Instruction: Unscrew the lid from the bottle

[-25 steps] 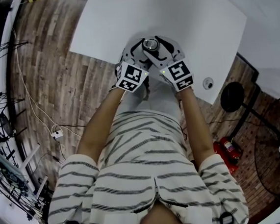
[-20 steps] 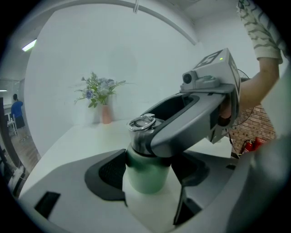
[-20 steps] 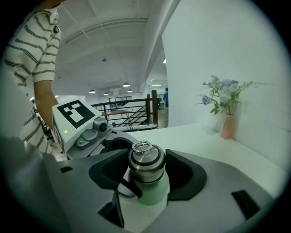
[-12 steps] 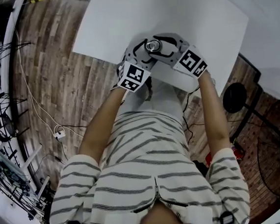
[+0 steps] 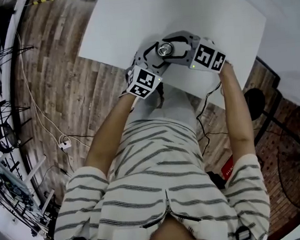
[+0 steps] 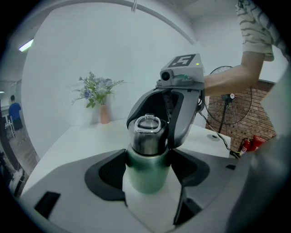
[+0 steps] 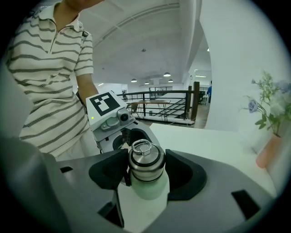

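green bottle (image 6: pixel 145 182) stands upright between the left gripper (image 6: pixel 147 167) jaws, which clamp its body | steel lid (image 7: pixel 145 160) with a loop handle sits pinched between the right gripper (image 7: pixel 146 169) jaws, above the left claw's hold | white table (image 6: pixel 77 139) under both claws | flower vase (image 6: pixel 104 113) far beyond the left claw

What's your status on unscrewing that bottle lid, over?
Left tool shut on the green bottle body. Right tool shut on the steel lid, lid seated on the bottle. Flower vase stands well apart, not in the way.
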The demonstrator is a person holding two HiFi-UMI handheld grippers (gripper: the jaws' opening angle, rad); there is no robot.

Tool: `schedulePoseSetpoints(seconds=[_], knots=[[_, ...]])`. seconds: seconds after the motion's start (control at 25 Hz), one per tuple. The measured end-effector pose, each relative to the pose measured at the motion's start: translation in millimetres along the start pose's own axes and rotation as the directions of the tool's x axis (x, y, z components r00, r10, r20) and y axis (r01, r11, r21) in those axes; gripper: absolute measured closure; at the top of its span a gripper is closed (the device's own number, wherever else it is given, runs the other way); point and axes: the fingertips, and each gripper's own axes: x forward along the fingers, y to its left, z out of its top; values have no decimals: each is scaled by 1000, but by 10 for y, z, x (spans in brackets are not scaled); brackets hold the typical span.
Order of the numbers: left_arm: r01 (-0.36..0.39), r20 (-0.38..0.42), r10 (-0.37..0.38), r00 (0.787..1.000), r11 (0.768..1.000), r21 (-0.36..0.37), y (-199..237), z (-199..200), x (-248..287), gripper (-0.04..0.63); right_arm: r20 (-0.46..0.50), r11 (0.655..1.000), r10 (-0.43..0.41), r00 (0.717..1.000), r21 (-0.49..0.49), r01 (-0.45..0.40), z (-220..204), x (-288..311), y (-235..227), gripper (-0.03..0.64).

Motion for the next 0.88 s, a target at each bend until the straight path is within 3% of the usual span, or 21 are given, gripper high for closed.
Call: schedulePoseSetpoints(seconds=[0.16, 0.24, 0.36, 0.56, 0.8, 0.88], knots=[[1, -4, -1, 1000, 1000, -4, -2, 5, -14, 287, -11, 999, -32, 999, 37, 32, 8, -8, -8, 334], [-1, 0, 1, 1000, 1000, -3, -7, 23, -19, 287, 3, 995, -70, 998, 66, 70, 27, -32, 2, 270], [-3, 7, 3, 1000, 1000, -3, -10, 29, -32, 286, 77, 970, -206, 976, 149, 193, 99, -107, -32, 258], [-7, 9, 7, 1000, 1000, -5, -30, 17, -29, 287, 171, 817, -502, 848, 414, 401, 110, -273, -93, 249], [-8, 14, 8, 1000, 1000, -5, -11, 12, -35, 286, 101, 633, -721, 686, 500, 591, 83, -277, -71, 259], [-9, 17, 10, 1000, 1000, -6, -6, 4, -39, 285, 89, 593, -757, 648, 510, 623, 96, -245, -76, 262]])
